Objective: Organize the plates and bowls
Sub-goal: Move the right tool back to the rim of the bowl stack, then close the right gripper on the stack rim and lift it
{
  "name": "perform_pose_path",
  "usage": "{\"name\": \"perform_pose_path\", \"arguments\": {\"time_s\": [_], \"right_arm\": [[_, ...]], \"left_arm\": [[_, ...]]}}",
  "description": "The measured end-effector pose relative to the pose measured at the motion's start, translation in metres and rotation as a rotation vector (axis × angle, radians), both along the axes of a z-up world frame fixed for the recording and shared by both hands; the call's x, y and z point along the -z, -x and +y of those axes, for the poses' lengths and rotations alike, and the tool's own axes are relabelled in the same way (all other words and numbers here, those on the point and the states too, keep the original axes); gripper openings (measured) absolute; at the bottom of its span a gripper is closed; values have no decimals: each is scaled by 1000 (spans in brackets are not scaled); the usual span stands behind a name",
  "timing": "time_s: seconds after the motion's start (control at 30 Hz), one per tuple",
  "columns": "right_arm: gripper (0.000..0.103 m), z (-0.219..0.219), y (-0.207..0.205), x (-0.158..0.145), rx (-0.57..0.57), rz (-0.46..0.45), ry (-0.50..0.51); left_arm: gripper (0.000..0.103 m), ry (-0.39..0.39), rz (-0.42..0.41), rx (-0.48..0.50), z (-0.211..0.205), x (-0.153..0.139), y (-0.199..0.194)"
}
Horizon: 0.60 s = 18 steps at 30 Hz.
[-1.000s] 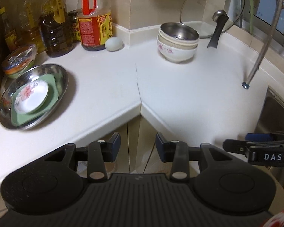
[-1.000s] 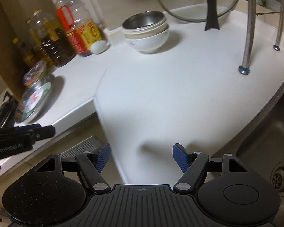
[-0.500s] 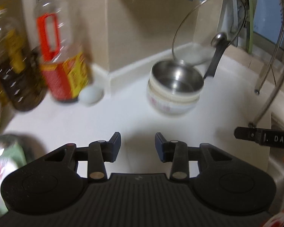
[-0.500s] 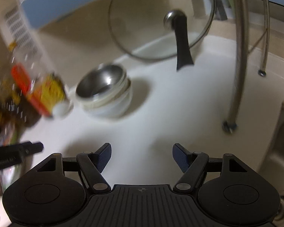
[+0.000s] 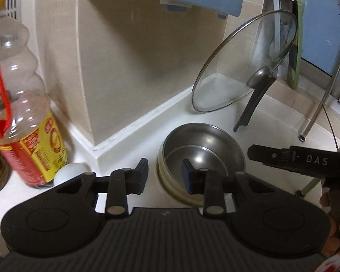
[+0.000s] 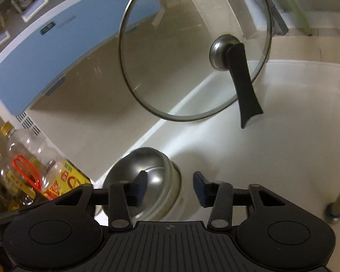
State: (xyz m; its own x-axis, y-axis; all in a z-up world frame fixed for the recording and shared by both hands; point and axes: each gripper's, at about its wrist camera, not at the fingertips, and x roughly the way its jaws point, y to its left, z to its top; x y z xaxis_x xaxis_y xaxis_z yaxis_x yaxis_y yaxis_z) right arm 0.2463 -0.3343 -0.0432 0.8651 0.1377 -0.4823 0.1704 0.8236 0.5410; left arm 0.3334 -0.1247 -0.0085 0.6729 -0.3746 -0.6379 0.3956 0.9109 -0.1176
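Both tongs have swung in from the tabletop's front edge to the bowl stack (image 5: 201, 156) in the back corner, and both have just been closing; the left tongs (image 5: 164, 174) straddle the stack's left rim, one finger outside, one inside the steel bowl, pads not seen pressing; the right tongs (image 6: 168, 188) straddle the right rim likewise, still spread, and whether they touch I cannot tell; one steel bowl sits on top, with pale bowls beneath whose count is hidden; one glass lid (image 5: 244, 65) leans on the wall behind; one egg (image 5: 68, 172) lies beside one red-handled bottle (image 5: 27, 133), with more bottles at the frame's edge; the tabletop (image 6: 283, 124) is white.
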Motion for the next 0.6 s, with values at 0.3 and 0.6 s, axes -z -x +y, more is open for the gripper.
{"name": "perform_pose_path", "arguments": {"time_s": [0.3, 0.6], "right_arm": [[19, -5, -24, 14, 10, 29, -64], [12, -2, -25, 14, 42, 54, -96]], "left_arm": [[21, 11, 57, 16, -2, 15, -22], [13, 11, 80, 29, -4, 20, -28]]}}
